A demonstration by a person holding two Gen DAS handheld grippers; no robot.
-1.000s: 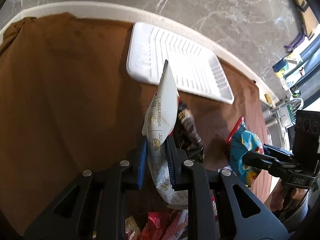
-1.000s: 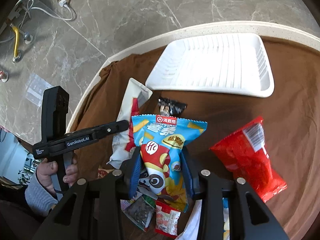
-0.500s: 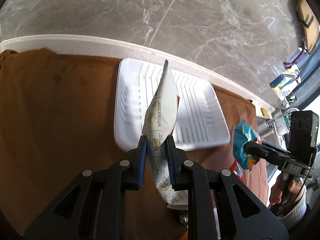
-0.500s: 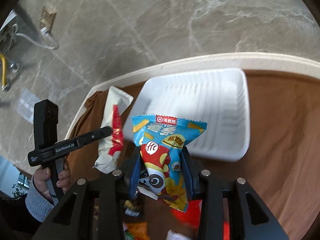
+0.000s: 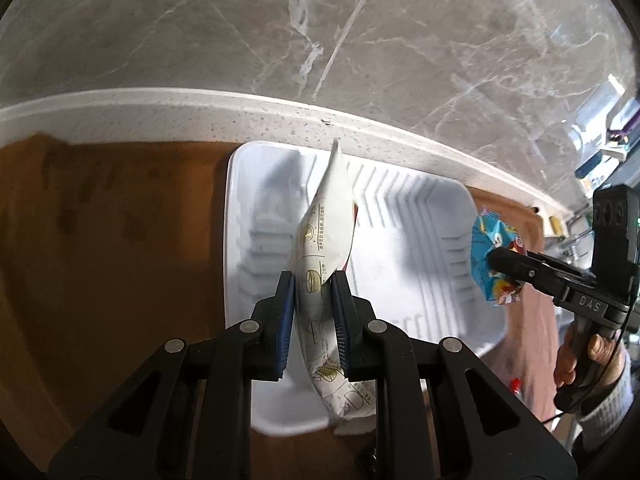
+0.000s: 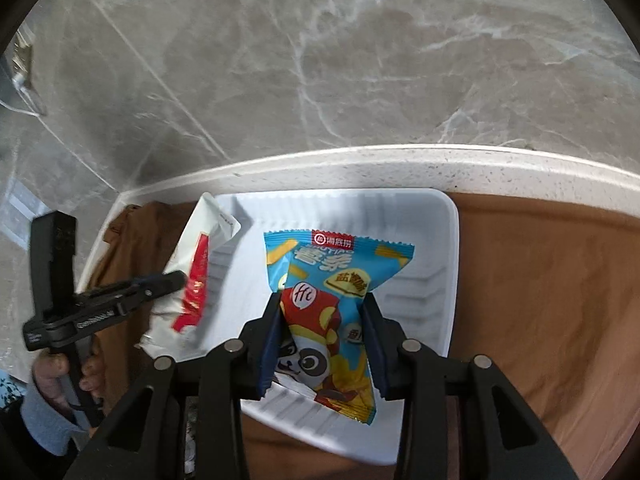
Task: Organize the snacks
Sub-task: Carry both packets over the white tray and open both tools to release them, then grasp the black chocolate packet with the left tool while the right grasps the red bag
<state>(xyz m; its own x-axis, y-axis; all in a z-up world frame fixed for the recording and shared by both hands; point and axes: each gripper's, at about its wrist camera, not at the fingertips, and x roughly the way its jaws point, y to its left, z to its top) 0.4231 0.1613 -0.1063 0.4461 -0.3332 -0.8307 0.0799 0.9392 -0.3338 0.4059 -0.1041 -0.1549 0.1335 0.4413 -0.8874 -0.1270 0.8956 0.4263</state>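
White tray (image 5: 420, 240) lies bare below; raised rim (image 6: 450, 264) rings it

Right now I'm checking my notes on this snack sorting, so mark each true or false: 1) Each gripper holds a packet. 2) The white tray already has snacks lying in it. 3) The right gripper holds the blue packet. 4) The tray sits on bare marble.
1) True: the left gripper and right gripper are each shut on a packet.
2) False: the white tray shows no snacks lying in it.
3) True: it holds the blue packet; the left holds the white packet.
4) False: it sits on the brown cloth.
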